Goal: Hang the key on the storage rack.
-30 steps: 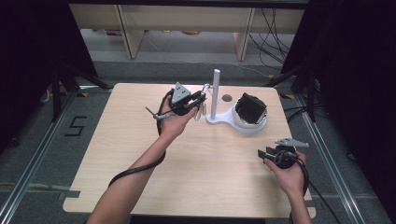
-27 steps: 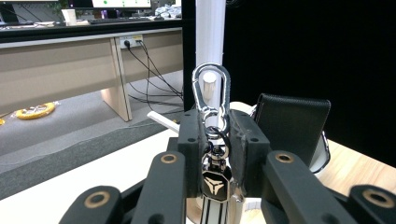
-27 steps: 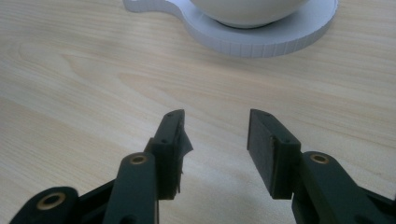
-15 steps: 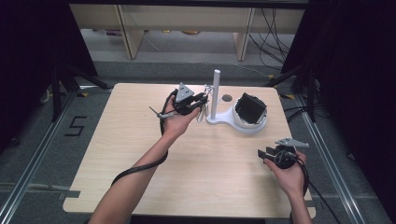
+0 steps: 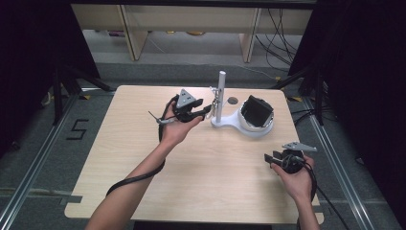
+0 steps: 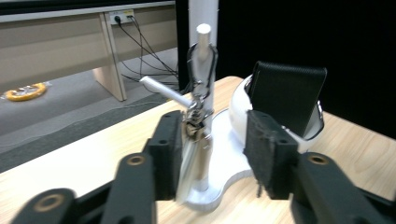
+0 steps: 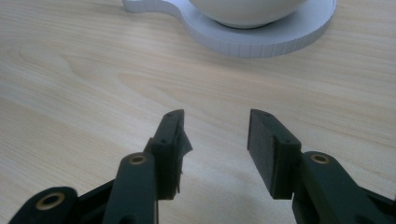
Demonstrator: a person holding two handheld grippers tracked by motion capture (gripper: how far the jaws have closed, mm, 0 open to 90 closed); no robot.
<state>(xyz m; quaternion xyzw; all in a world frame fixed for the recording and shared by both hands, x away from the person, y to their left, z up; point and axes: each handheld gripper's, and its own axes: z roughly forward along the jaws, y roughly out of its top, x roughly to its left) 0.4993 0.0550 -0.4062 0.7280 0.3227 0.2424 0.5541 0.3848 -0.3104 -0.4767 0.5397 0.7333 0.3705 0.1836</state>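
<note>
A white stand (image 5: 221,96) with an upright post (image 6: 203,51) stands at the back middle of the table. A black cord loop with a small metal clasp and keys (image 6: 197,116) hangs from one of the post's pegs; the high view shows the keys (image 5: 213,98) beside the post. My left gripper (image 5: 208,111) is open right at the post. In the left gripper view its jaws (image 6: 212,135) straddle the hanging keys, and the left pad is close to them. The stand's white bowl (image 5: 258,128) holds a black wallet-like case (image 6: 287,95). My right gripper (image 5: 269,157) hovers open and empty at the front right (image 7: 215,126).
A second white peg (image 6: 164,91) sticks out sideways from the post. The stand's flat white base (image 7: 261,39) lies ahead of the right gripper. A dark round hole (image 5: 232,100) sits in the table (image 5: 143,182) behind the stand. Floor rails run along both table sides.
My left gripper has moved right, closing in on the post and the hanging keys. The right gripper has stayed where it was.
</note>
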